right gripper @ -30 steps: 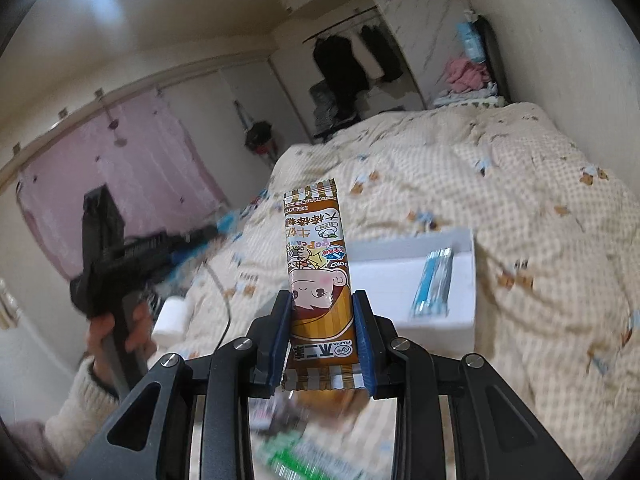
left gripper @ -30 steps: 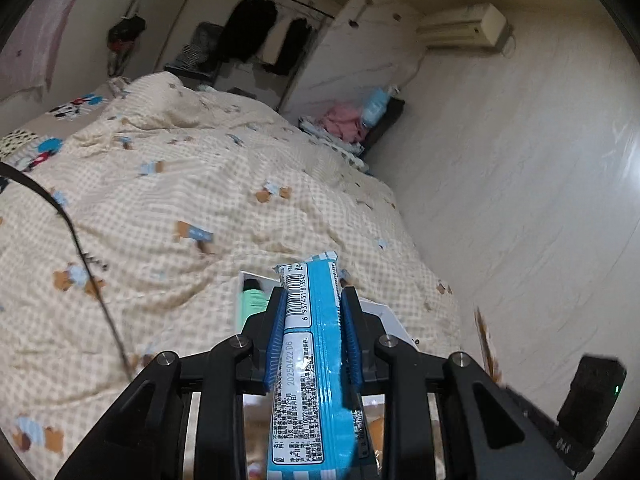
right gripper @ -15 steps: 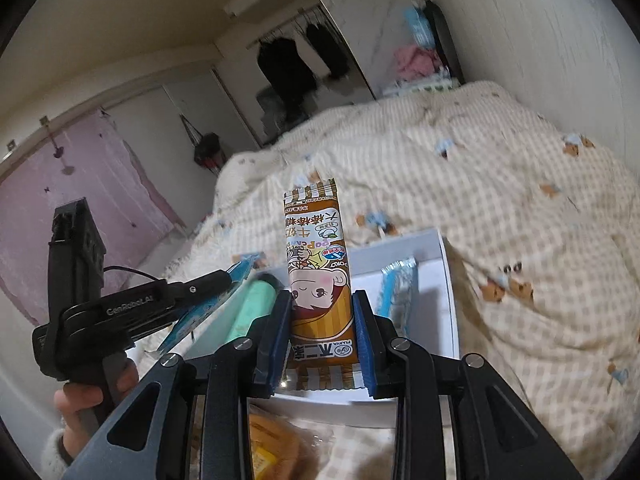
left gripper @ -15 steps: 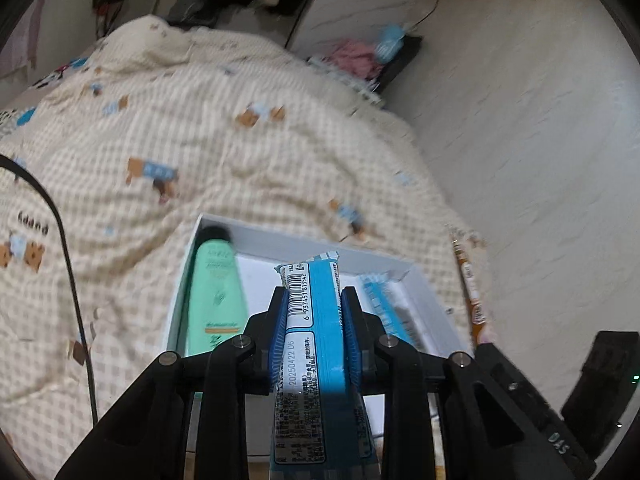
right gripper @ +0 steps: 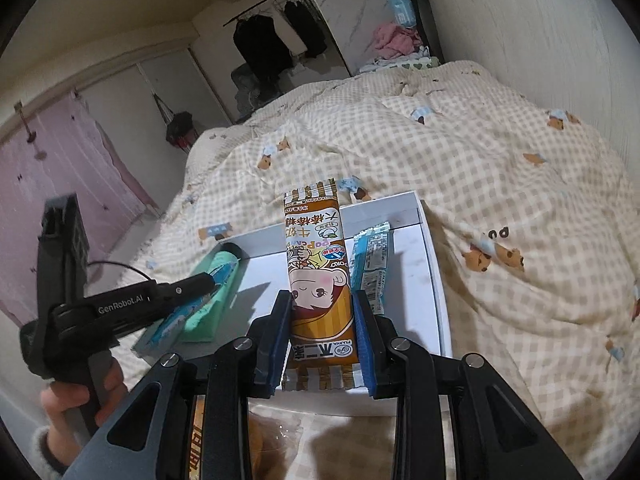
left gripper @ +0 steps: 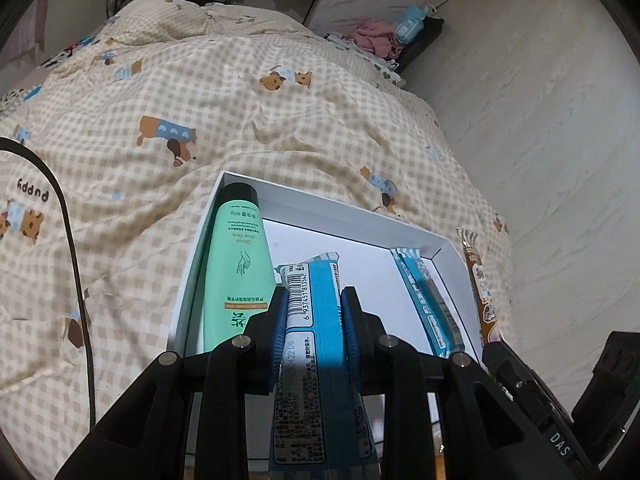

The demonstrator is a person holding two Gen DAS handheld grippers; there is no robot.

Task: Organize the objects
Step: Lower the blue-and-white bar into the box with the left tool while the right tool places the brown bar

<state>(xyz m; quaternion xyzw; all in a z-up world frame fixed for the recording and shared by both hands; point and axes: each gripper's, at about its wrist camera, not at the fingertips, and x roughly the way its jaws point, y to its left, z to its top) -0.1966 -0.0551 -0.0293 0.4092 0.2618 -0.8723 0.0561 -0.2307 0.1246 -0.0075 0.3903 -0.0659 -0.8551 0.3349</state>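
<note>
A shallow white box lies on the checked bedspread. Inside it a mint-green tube lies along the left wall and a blue snack bar along the right. My left gripper is shut on a blue wrapped bar and hangs over the box's near middle. My right gripper is shut on a brown candy stick with a cartoon face, above the box's near edge. The brown candy stick also shows at the box's right rim in the left wrist view.
The checked bedspread surrounds the box. A black cable runs over it on the left. A white wall flanks the bed. Orange-wrapped items lie below my right gripper. A hand holds the left gripper's handle.
Both grippers have sunk and tilted down toward the white box, each keeping its bar. The box now fills much more of both views.
</note>
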